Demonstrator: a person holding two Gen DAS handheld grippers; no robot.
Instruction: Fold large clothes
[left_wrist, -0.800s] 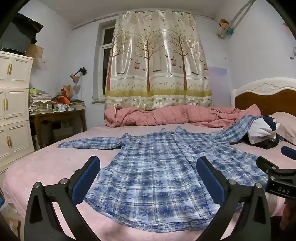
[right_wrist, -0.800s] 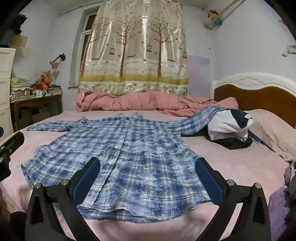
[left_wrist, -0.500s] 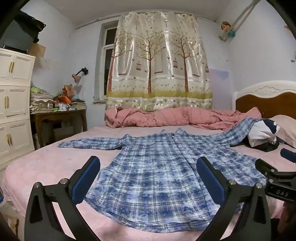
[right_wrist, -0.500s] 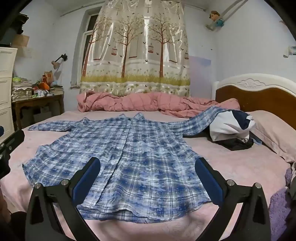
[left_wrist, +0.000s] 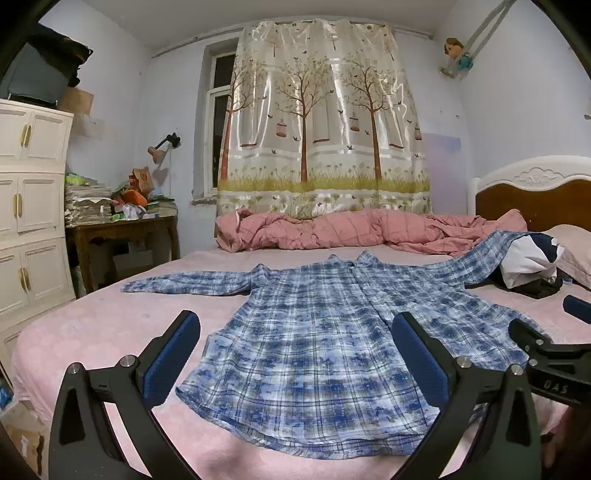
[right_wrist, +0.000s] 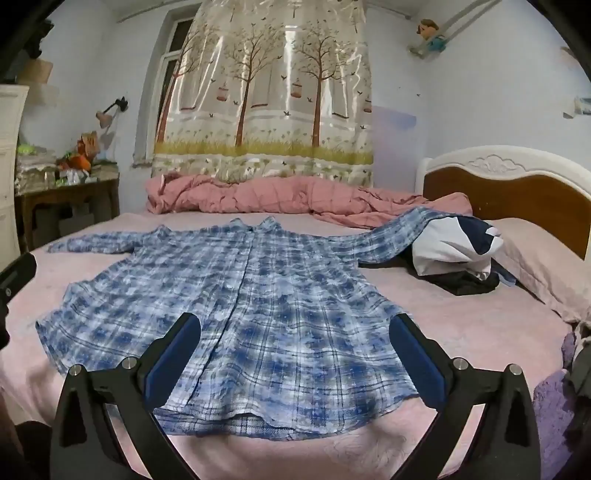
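One blue plaid shirt (left_wrist: 325, 332) lies spread flat, front up, on the pink bed (left_wrist: 92, 332), collar toward the far side, hem nearest the cams. 2 sleeves out: one flat to the left, other runs right & up onto 1 white/navy garment (left_wrist: 532, 258) piled over sth black. 2 tools, both wide open w/ nothing between the pads: left tool (left_wrist: 295, 354) over the hem's left part, right tool (right_wrist: 295, 354) over its right. 1 pink quilt (left_wrist: 332, 229) bunched behind the shirt, 1 tree-print curtain (left_wrist: 321, 122), 1 cluttered desk (left_wrist: 122, 229) at left.
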